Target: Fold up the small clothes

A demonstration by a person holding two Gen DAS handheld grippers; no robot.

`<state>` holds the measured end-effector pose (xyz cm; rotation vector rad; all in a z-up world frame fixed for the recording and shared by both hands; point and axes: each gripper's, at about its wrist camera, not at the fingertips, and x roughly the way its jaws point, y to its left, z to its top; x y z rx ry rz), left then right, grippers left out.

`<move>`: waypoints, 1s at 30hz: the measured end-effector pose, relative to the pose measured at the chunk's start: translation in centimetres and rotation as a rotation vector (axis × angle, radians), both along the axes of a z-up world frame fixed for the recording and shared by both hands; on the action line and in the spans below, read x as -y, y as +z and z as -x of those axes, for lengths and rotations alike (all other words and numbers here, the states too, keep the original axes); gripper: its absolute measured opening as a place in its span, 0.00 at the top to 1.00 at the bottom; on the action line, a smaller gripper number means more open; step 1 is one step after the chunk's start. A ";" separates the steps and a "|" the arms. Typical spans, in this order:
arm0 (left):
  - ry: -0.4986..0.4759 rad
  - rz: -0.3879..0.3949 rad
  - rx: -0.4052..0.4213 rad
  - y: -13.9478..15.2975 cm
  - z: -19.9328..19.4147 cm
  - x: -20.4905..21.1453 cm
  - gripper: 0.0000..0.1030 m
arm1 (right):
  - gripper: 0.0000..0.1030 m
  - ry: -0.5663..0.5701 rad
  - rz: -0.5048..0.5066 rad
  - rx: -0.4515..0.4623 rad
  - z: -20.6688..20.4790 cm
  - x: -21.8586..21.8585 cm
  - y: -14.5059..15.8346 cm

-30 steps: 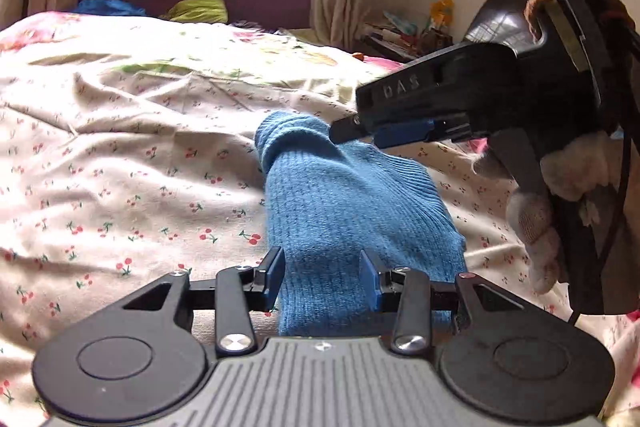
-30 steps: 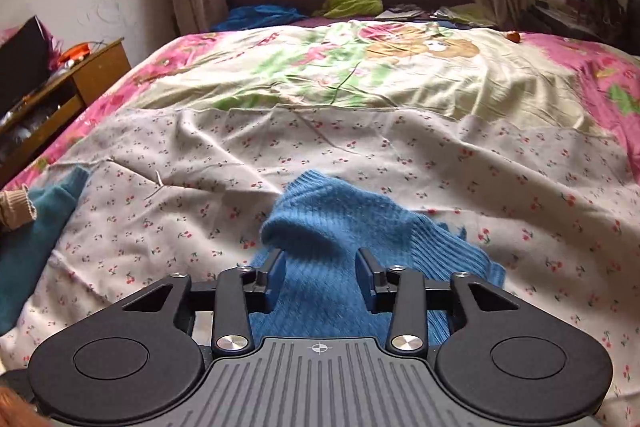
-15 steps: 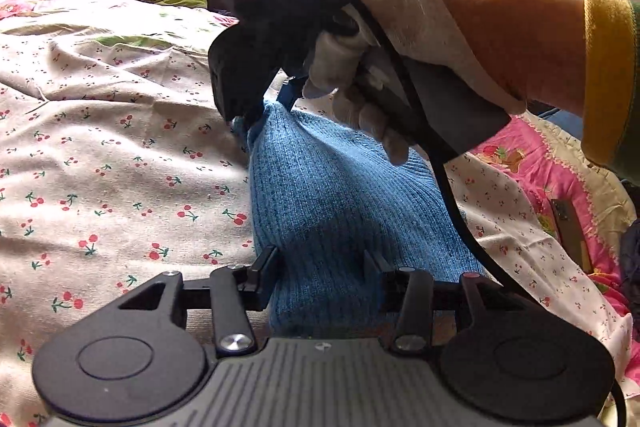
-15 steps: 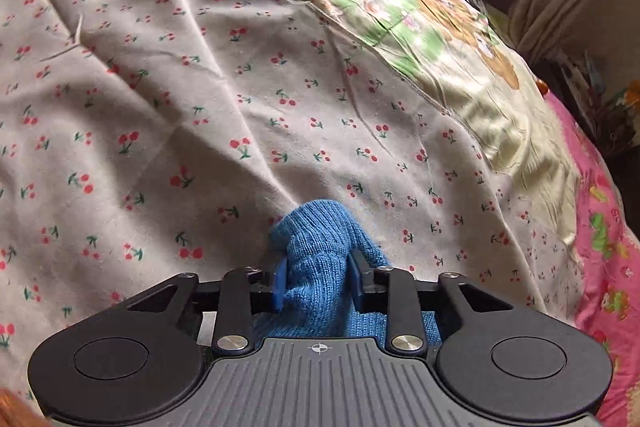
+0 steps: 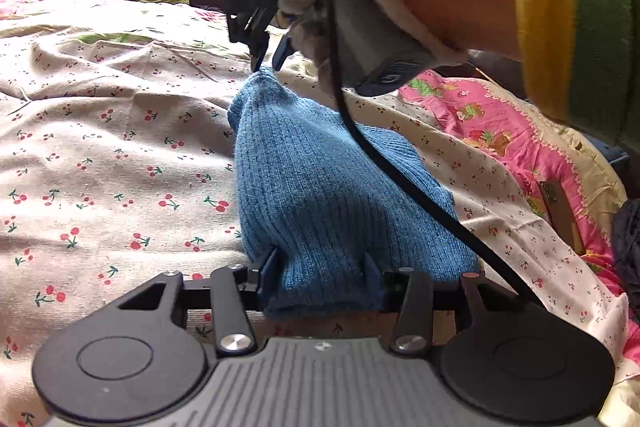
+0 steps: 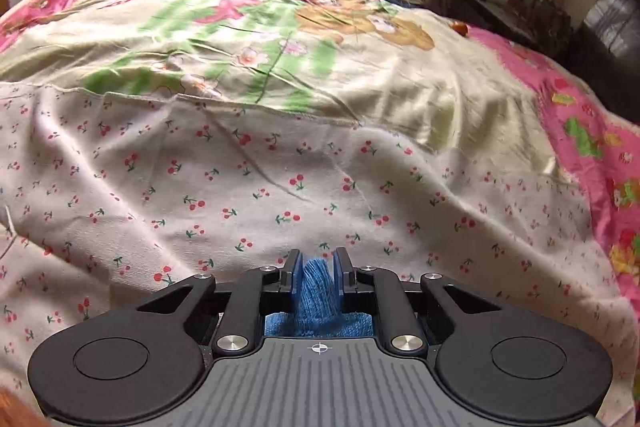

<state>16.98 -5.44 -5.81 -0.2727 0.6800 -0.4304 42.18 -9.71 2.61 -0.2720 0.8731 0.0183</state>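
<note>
Right gripper [image 6: 317,267] has closed down since a second ago: fingers now narrow, pinching the far tip of the blue knit garment [image 5: 320,195] and lifting it into a peak off the cherry-print sheet [image 5: 100,167]. Left gripper [image 5: 320,267] stays at the near hem, fingers wide, straddling the cloth, probably to anchor that end for the fold.

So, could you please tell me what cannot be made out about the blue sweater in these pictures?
- Left wrist view: the blue sweater has its near edge hidden behind the left gripper.
- Right wrist view: the right gripper body hides all but a pinched tuft.
- Neither view shows its overall shape or fold lines.
</note>
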 end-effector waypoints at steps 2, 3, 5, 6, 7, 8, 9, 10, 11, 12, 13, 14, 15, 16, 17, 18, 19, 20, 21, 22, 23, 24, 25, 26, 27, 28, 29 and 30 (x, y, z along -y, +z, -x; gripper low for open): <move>0.005 0.038 -0.021 0.2 -0.4 -0.7 0.48 | 0.77 0.019 -0.022 0.026 1.6 1.5 1.8; 0.009 0.054 -0.025 0.4 -0.5 -1.1 0.48 | 0.75 0.022 -0.042 0.033 2.9 2.7 2.6; 0.015 0.061 -0.025 0.8 -0.6 -1.6 0.48 | 0.70 0.004 -0.064 0.048 5.7 5.6 3.3; 0.022 0.059 -0.022 1.1 -0.7 -1.9 0.48 | 0.69 -0.012 -0.084 0.047 7.5 7.4 3.3; 0.027 0.058 -0.018 1.3 -0.6 -2.1 0.48 | 0.68 -0.034 -0.102 0.039 9.0 9.0 3.1; 0.032 0.053 -0.012 1.6 -0.6 -2.4 0.48 | 0.67 -0.060 -0.123 0.030 10.5 10.6 2.7; 0.040 0.042 -0.004 1.9 -0.5 -2.6 0.48 | 0.66 -0.086 -0.155 0.021 12.1 12.4 2.2; 0.047 0.029 0.004 2.2 -0.4 -2.7 0.48 | 0.66 -0.104 -0.192 0.013 13.5 13.8 1.6; 0.050 0.012 0.014 2.5 -0.4 -2.8 0.48 | 0.65 -0.120 -0.231 0.006 14.8 15.0 1.0; 0.055 -0.007 0.020 2.7 -0.4 -2.9 0.48 | 0.64 -0.131 -0.274 -0.004 16.0 16.0 0.2; 0.063 -0.028 0.025 2.9 -0.5 -2.8 0.48 | 0.62 -0.134 -0.321 -0.015 16.9 16.7 -0.5; 0.069 -0.049 0.028 3.0 -0.7 -2.7 0.47 | 0.58 -0.132 -0.370 -0.027 17.5 17.2 -1.2; 0.079 -0.075 0.027 3.0 -1.1 -2.6 0.47 | 0.55 -0.119 -0.414 -0.045 17.9 17.4 -1.8; 0.089 -0.093 0.020 3.0 -1.5 -2.5 0.47 | 0.48 -0.097 -0.446 -0.060 18.2 17.4 -2.7; 0.095 -0.101 0.010 2.9 -2.1 -2.3 0.47 | 0.48 -0.096 -0.441 -0.060 18.3 17.2 -3.5; 0.092 -0.101 0.002 3.0 -2.6 -2.2 0.47 | 0.50 -0.103 -0.419 -0.064 18.4 17.0 -4.4; 0.088 -0.104 0.001 3.1 -3.1 -1.9 0.47 | 0.61 -0.114 -0.441 -0.065 18.5 17.4 -4.9; 0.084 -0.111 0.005 3.3 -3.8 -1.6 0.47 | 0.73 -0.132 -0.494 -0.067 18.7 18.3 -5.2; 0.085 -0.116 0.006 3.4 -4.3 -1.5 0.47 | 0.77 -0.146 -0.549 -0.061 19.2 19.4 -5.4; 0.090 -0.111 0.003 3.5 -5.2 -1.4 0.47 | 0.82 -0.161 -0.585 -0.054 19.5 20.4 -5.5; 0.099 -0.091 -0.007 3.6 -6.1 -1.4 0.47 | 0.83 -0.179 -0.613 -0.051 19.8 21.2 -5.9; 0.108 -0.073 -0.021 3.4 -7.1 -1.5 0.47 | 0.83 -0.190 -0.631 -0.054 20.0 21.7 -6.5; 0.121 -0.056 -0.041 3.2 -8.4 -1.6 0.47 | 0.83 -0.197 -0.644 -0.053 20.2 22.0 -7.2; 0.133 -0.045 -0.062 3.1 -9.9 -1.7 0.47 | 0.83 -0.201 -0.661 -0.046 20.4 22.1 -7.7; 0.139 -0.040 -0.079 2.9 -10.9 -1.9 0.47 | 0.83 -0.203 -0.676 -0.036 20.6 22.0 -8.0; 0.147 -0.027 -0.104 2.6 -12.0 -2.1 0.47 | 0.83 -0.200 -0.680 -0.022 20.8 22.0 -8.1; 0.146 -0.015 -0.125 2.5 -13.0 -2.1 0.47 | 0.83 -0.195 -0.678 -0.011 20.9 21.9 -8.3; 0.138 -0.003 -0.146 2.3 -14.0 -2.0 0.47 | 0.83 -0.191 -0.680 -0.004 20.9 21.9 -8.4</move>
